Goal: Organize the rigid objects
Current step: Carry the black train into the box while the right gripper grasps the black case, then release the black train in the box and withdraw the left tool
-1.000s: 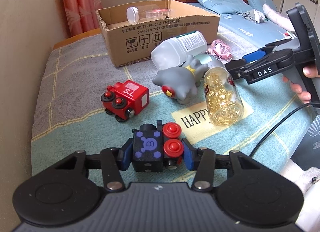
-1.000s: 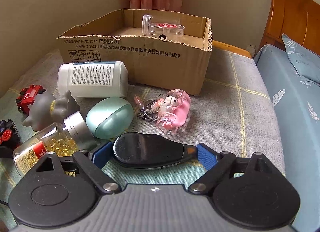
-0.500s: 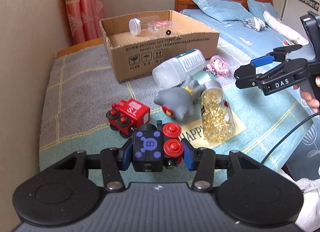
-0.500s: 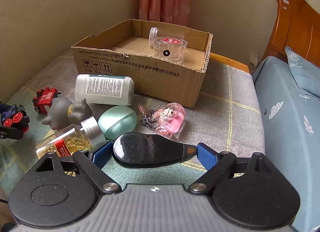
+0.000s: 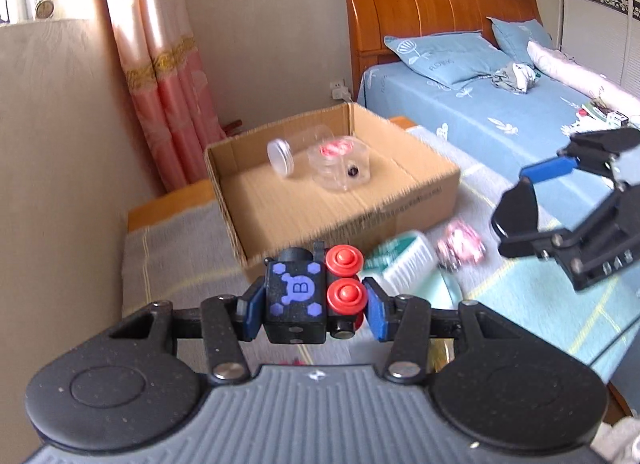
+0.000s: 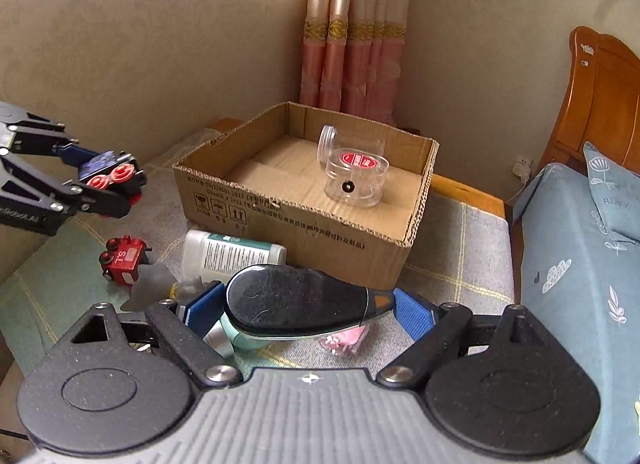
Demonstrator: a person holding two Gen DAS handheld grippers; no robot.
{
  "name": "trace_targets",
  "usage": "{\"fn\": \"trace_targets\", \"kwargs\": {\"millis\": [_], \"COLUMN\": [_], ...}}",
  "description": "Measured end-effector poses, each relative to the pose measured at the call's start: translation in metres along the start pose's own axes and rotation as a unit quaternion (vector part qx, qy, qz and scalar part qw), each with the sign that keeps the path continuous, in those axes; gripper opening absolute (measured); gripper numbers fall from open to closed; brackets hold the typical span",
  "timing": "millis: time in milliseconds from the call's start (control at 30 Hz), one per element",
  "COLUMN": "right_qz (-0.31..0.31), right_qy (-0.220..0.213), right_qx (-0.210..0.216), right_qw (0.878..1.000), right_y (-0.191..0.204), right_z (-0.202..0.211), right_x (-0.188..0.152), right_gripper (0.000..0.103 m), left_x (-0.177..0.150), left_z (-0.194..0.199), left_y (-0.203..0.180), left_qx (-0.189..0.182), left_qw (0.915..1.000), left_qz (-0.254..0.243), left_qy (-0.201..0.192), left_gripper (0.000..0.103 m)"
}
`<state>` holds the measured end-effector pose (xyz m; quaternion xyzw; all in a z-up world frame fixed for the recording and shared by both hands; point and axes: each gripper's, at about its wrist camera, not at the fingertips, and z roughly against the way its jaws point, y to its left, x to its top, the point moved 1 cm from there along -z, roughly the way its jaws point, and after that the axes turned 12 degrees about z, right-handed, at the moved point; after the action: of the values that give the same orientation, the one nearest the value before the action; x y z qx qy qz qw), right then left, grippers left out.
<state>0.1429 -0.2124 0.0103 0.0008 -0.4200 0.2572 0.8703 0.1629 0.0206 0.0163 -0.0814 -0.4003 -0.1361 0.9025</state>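
Blanket-covered bench, open cardboard box (image 6: 304, 219), left tool (image 5: 313, 301) gripping toy train (image 5: 312, 296), right tool (image 6: 306, 306) gripping black case (image 6: 296, 300)

A grey and teal blanket (image 6: 460, 256) covers the surface. On it lie 1 cardboard box (image 6: 304, 219), 1 white bottle (image 6: 232, 254) and 1 red toy train (image 6: 124, 260).

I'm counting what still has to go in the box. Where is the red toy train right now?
In the right wrist view, the red toy train lies on the blanket at lower left, just left of the white bottle and in front of the cardboard box.
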Motion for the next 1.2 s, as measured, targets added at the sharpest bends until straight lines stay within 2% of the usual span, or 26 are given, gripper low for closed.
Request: {"fn": "trace_targets", "kwargs": {"millis": [200, 367, 600, 633, 667, 700, 767, 933, 1200], "right_qz": [0.000, -0.011, -0.014, -0.014, -0.015, -0.015, -0.015, -0.010, -0.003], "right_qy": [-0.016, -0.024, -0.026, -0.026, -0.026, -0.026, -0.025, -0.020, -0.022], "right_qx": [-0.005, -0.011, -0.018, -0.019, -0.020, -0.020, -0.020, -0.019, -0.017], "right_qw": [1.000, 1.000, 0.999, 0.999, 0.999, 0.999, 0.999, 1.000, 1.000], "right_y": [-0.014, -0.028, -0.038, -0.039, -0.040, -0.040, -0.040, -0.038, -0.032], "right_z": [-0.002, -0.005, -0.007, -0.007, -0.008, -0.008, -0.008, -0.011, -0.010], "right_x": [0.015, 0.024, 0.028, 0.029, 0.029, 0.029, 0.029, 0.030, 0.037], "right_gripper": [0.093, 0.093, 0.093, 0.093, 0.093, 0.093, 0.093, 0.093, 0.093], "left_x": [0.050, 0.086, 0.118, 0.121, 0.123, 0.124, 0.124, 0.114, 0.096], "left_z": [-0.033, -0.068, -0.124, -0.130, -0.136, -0.140, -0.142, -0.127, -0.084], "left_y": [0.001, 0.005, 0.015, 0.017, 0.020, 0.022, 0.029, 0.034, 0.034], "left_qx": [0.007, 0.013, 0.032, 0.038, 0.047, 0.057, 0.072, 0.063, 0.050], "left_qw": [0.9999, 0.9999, 0.9993, 0.9991, 0.9987, 0.9982, 0.9969, 0.9971, 0.9966], "left_qz": [-0.012, -0.010, 0.003, 0.007, 0.010, 0.015, 0.030, 0.042, 0.066], "left_qy": [-0.007, 0.002, 0.021, 0.018, 0.014, 0.014, 0.009, 0.006, -0.009], "left_gripper": [0.049, 0.049, 0.049, 0.051, 0.063, 0.080, 0.089, 0.090, 0.097]}}
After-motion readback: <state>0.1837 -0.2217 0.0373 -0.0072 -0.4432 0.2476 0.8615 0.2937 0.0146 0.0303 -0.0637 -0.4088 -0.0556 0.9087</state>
